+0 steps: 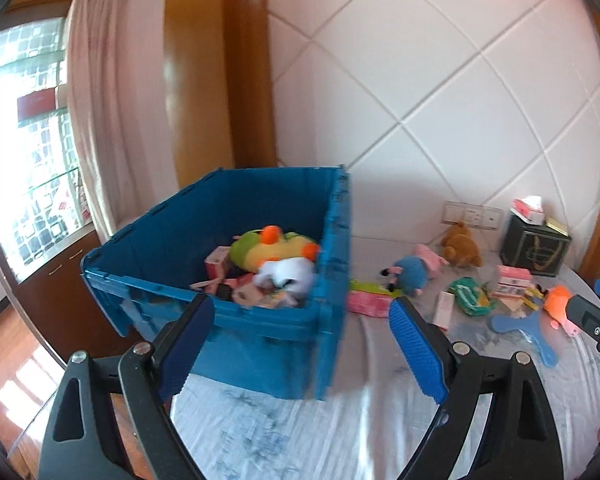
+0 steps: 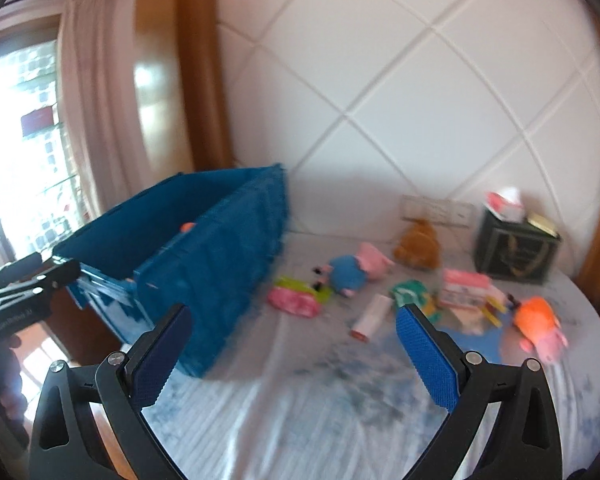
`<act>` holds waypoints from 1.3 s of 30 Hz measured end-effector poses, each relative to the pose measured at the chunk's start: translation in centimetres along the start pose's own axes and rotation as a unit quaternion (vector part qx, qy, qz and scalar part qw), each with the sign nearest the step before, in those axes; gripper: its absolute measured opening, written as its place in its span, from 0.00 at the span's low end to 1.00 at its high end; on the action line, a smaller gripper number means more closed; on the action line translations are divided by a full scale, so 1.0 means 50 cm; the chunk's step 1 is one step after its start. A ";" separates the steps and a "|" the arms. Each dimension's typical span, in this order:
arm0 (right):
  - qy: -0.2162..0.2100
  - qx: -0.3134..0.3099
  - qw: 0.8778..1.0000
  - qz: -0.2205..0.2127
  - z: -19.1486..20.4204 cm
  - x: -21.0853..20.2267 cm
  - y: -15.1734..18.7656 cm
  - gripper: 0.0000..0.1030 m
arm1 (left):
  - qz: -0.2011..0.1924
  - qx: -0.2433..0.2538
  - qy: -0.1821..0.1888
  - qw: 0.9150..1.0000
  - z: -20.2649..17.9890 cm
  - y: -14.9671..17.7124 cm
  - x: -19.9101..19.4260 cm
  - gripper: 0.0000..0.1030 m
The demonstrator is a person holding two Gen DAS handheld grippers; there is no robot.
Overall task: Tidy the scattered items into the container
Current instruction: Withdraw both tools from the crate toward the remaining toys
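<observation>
**Blue crate half full, toys still strewn across the bed**

Blue plastic fills the left of both views: the container [image 1: 236,256] sits on the bed [image 1: 284,432] with a green-and-orange plush [image 1: 272,246] and other bits already inside. My left tongs [image 1: 302,344] stand wide apart with nothing between them, pointing at the crate's near corner. My right tongs [image 2: 294,354] are likewise spread and bare, aimed at the clutter in the middle right of the frame: a pink packet [image 2: 294,300], a blue-and-pink plush [image 2: 354,270], a white tube [image 2: 370,316], a brown teddy [image 2: 418,246] and an orange toy [image 2: 538,318]. A dark box [image 2: 516,250] topped with tissues stands at the upper right.

Both views are smeared, so I judge the risk is a misjudged reach: clipping the crate wall, or grabbing bedsheet along with a flat item. The soft sheet may bunch under the pads. The pieces lie close together, so one grab could nudge its neighbours. Open sheet lies in the lower centre; the bed's edge curves away at lower right, where things could roll off.
</observation>
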State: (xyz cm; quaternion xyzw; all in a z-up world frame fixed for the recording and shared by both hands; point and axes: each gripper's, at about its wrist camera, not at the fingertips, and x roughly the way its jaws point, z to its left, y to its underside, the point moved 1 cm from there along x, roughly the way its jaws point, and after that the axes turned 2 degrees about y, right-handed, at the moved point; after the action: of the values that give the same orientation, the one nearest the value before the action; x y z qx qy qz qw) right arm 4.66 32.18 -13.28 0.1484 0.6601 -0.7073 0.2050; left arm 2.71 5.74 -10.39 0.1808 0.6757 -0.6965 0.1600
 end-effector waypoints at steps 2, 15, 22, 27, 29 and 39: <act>0.015 0.018 1.000 0.001 -0.063 -0.027 0.020 1.00 | 0.002 0.003 0.009 1.000 -0.041 0.008 -0.013 0.87; 0.179 0.173 0.967 0.044 -0.480 -0.157 0.222 1.00 | 0.068 0.056 0.056 0.995 -0.251 0.114 0.012 0.87; 0.262 0.230 0.933 0.093 -0.601 -0.177 0.309 1.00 | 0.112 0.036 0.091 0.989 -0.278 0.160 0.150 0.87; 0.277 0.234 0.923 0.130 -0.627 -0.118 0.348 1.00 | 0.170 0.030 0.109 0.979 -0.288 0.206 0.273 0.87; 0.258 0.243 0.925 0.136 -0.637 -0.074 0.366 1.00 | 0.199 0.035 0.099 0.974 -0.298 0.237 0.330 0.87; 0.218 0.182 0.937 0.206 -0.697 0.201 0.373 1.00 | 0.245 0.085 0.070 0.963 -0.431 0.310 0.550 0.85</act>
State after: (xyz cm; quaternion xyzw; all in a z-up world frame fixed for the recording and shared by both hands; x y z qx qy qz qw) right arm 2.86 65.08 -37.34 0.4662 0.5035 -0.7080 0.1672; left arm -13.56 27.30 -37.43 0.4024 0.5584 -0.6764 0.2622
